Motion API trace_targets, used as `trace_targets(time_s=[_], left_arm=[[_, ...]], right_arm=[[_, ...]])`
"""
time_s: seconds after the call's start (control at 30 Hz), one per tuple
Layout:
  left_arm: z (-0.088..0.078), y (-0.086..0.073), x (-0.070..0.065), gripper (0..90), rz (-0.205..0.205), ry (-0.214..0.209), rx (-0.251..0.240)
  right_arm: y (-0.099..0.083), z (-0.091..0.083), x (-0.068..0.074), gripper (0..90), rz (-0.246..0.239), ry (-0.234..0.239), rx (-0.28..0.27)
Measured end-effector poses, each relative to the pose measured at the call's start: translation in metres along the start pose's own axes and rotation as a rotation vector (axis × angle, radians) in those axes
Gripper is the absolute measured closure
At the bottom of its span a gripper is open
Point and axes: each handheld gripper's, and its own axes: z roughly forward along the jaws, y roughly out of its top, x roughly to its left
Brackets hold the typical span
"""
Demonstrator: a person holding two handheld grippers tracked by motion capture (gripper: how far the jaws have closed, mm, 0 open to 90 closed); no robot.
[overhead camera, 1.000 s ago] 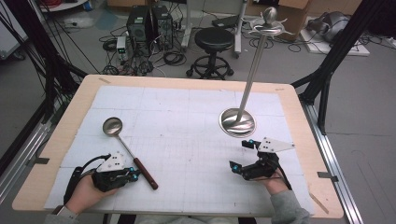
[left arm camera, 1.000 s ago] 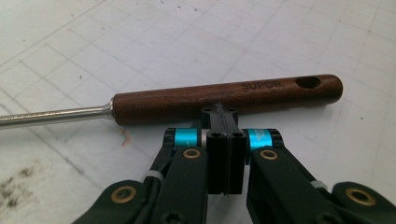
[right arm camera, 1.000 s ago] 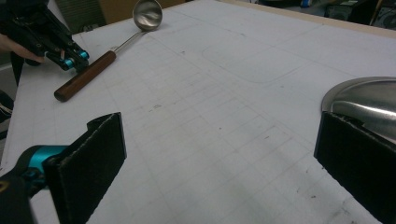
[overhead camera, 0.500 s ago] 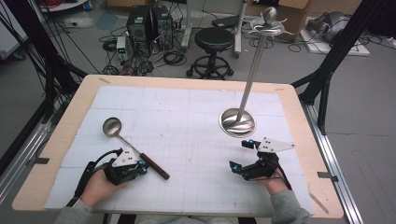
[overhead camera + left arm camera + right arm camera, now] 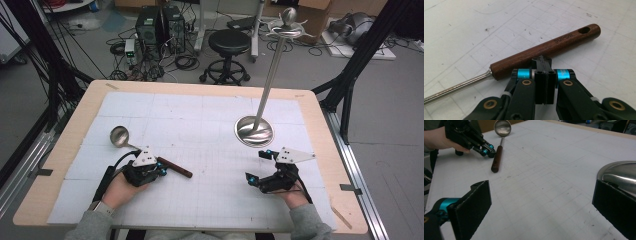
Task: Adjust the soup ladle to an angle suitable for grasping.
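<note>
On the white gridded mat (image 5: 210,130) that covers the wooden table (image 5: 320,125), the high view has a ladle (image 5: 150,155) lying at the left, its steel bowl toward the far left and its dark wooden handle pointing right and toward the person. The left gripper (image 5: 161,170) sits at the near side of that handle, jaws pressed together, tips right at the wood. The right gripper (image 5: 259,167) rests well apart on the right, jaws spread wide with nothing between them. Just beyond it stands a steel stand (image 5: 255,131) with a round base and a tall thin pole.

In the left gripper view, the left gripper (image 5: 544,65) has its two black jaws closed flat against each other, holding nothing. Their tips meet the near side of the ladle (image 5: 544,51) about halfway along the brown handle, which lies slantwise on the mat (image 5: 486,22), hanging hole at the upper right, steel shaft running off at the lower left.

In the right gripper view, the right gripper (image 5: 544,202) shows its pads (image 5: 475,207) far apart over bare mat (image 5: 544,182). The stand's (image 5: 619,173) base lies behind the right-hand jaw. Farther off, the ladle (image 5: 499,152) lies with its bowl away, and the left gripper (image 5: 489,150), in a hand (image 5: 439,140), touches its handle from the left.
</note>
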Motion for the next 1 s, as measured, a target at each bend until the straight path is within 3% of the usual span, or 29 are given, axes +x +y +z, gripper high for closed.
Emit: trace_targets(time_s=[0.1,0.17,0.27,0.33,0.4,0.53,0.63,0.67,0.7,0.73,0.9,1.0], left_arm=[[-0.001,0.001,0.000,89.6,-0.013,-0.001,0.002],[-0.004,0.001,0.000,89.6,-0.010,-0.026,0.000],[-0.014,0.002,0.004,89.6,-0.021,-0.005,-0.053],[-0.025,0.002,0.015,89.6,-0.045,0.046,-0.083],[-0.039,-0.002,0.027,89.6,-0.055,0.069,-0.122],[-0.051,-0.007,0.037,89.7,-0.050,0.116,-0.129],[-0.053,-0.011,0.050,89.7,-0.076,0.146,-0.133],[-0.051,-0.013,0.054,89.6,-0.068,0.180,-0.114],[-0.051,-0.013,0.054,89.7,-0.068,0.180,-0.114],[-0.049,-0.013,0.055,89.7,-0.036,0.209,-0.104],[-0.049,-0.012,0.066,89.7,-0.080,0.208,-0.125],[-0.047,-0.007,0.080,89.7,-0.111,0.206,-0.114]], right_arm=[[0.000,0.000,0.000,1.3,-0.002,-0.001,0.002],[0.000,-0.001,0.000,1.3,0.008,0.003,-0.005],[0.001,-0.005,-0.003,1.3,0.017,-0.010,-0.034],[0.001,-0.007,-0.004,1.3,0.020,-0.017,-0.038],[0.001,-0.006,-0.001,1.3,0.014,-0.008,-0.029],[0.001,-0.005,-0.001,1.3,0.014,-0.004,-0.023],[0.000,-0.005,-0.002,1.3,0.012,-0.008,-0.023],[0.000,-0.004,-0.001,1.3,0.018,-0.005,-0.016],[0.000,-0.004,-0.001,1.3,0.018,-0.005,-0.016],[0.000,-0.004,-0.001,1.3,0.011,-0.005,-0.017],[0.000,-0.004,-0.001,1.3,0.017,-0.001,-0.011],[0.000,-0.002,-0.001,1.3,0.011,0.002,-0.007]])
